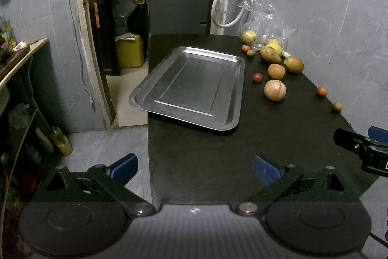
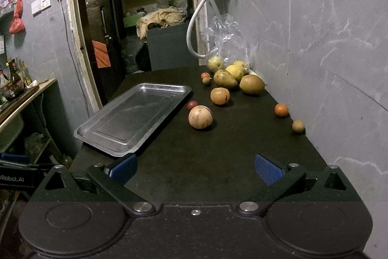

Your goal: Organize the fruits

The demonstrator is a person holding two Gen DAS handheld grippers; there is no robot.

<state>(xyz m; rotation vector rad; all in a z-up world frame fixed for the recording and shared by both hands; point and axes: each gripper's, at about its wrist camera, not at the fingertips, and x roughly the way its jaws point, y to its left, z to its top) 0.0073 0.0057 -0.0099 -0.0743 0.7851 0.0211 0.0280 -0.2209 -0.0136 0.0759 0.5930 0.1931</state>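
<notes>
An empty steel tray (image 1: 194, 86) (image 2: 131, 118) lies on the black table, its left end hanging over the table's edge. To its right lie loose fruits: a round tan fruit (image 1: 274, 90) (image 2: 200, 117), an orange-brown one (image 1: 276, 71) (image 2: 219, 96), a small red one (image 1: 257, 77) (image 2: 192, 104), pears (image 1: 270, 54) (image 2: 251, 84), and two small fruits (image 1: 322, 90) (image 2: 281, 109) by the wall. My left gripper (image 1: 194, 169) is open at the table's near left edge. My right gripper (image 2: 195, 168) is open over the near table, holding nothing.
A clear plastic bag (image 2: 228, 45) with yellow fruits leans in the far corner under a white hose (image 1: 228, 4). A grey wall (image 2: 315, 40) borders the table on the right. On the left are a doorway, a shelf with bottles (image 2: 14, 79) and the floor (image 1: 106, 152).
</notes>
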